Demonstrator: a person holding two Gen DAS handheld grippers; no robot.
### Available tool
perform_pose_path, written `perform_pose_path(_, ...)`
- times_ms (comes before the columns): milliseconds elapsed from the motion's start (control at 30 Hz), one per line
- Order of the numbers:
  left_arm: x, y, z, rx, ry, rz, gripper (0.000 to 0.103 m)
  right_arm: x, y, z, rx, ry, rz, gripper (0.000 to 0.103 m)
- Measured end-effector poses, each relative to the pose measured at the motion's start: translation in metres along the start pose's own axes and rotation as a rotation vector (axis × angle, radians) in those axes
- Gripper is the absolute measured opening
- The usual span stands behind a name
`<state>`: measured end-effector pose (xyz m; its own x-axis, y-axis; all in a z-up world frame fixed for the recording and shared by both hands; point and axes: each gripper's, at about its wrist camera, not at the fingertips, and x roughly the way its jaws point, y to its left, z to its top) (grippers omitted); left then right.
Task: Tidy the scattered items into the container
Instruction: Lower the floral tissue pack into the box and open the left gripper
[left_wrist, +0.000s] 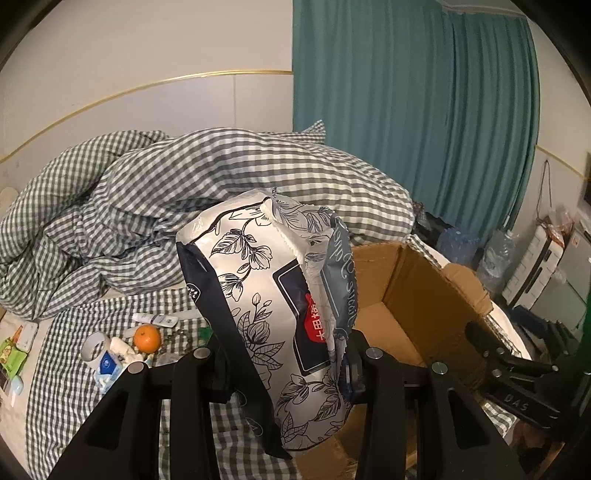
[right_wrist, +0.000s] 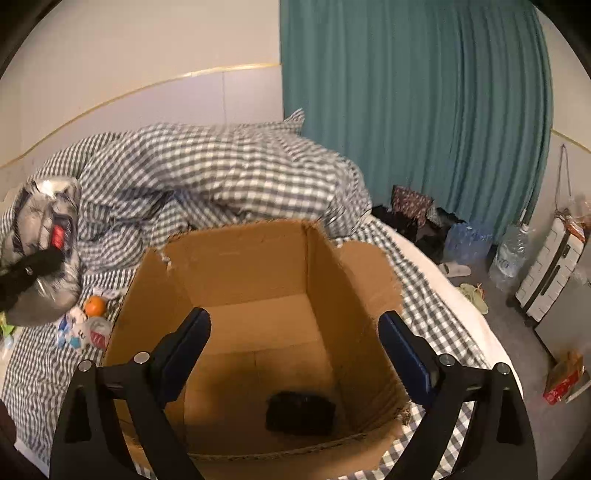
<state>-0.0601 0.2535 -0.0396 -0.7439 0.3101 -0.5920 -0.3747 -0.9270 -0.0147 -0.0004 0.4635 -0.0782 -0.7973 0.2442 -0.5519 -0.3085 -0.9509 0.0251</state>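
My left gripper (left_wrist: 286, 354) is shut on a soft white and navy floral tissue pack (left_wrist: 266, 295), held up above the bed just left of the open cardboard box (left_wrist: 417, 295). In the right wrist view the same pack (right_wrist: 48, 221) hangs at the far left. My right gripper (right_wrist: 295, 319) stands open over the box (right_wrist: 240, 266) with nothing between its fingers. A black object (right_wrist: 301, 411) lies on the box floor below it. An orange (left_wrist: 147, 338), a white tube (left_wrist: 155, 319) and a white and blue bottle (left_wrist: 99, 354) lie scattered on the checked sheet.
A rumpled grey gingham duvet (left_wrist: 207, 177) is piled behind the box. A green packet (left_wrist: 11, 354) lies at the bed's left edge. A teal curtain (right_wrist: 413, 110) hangs at the back. Water bottles (right_wrist: 509, 254), slippers and a white suitcase (right_wrist: 546, 266) stand on the floor to the right.
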Motion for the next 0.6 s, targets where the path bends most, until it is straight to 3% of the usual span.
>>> perform_pose_path(200, 0.015, -0.027, 0.002, 0.033, 0.019, -0.064, 0.041, -0.015, -0.031, 0.004, 0.064, -0.043, -0.04, 0.096)
perform_pose_path(600, 0.052, -0.088, -0.008, 0.106, 0.134, -0.178, 0.043, -0.031, -0.063, 0.004, 0.109, -0.059, -0.078, 0.096)
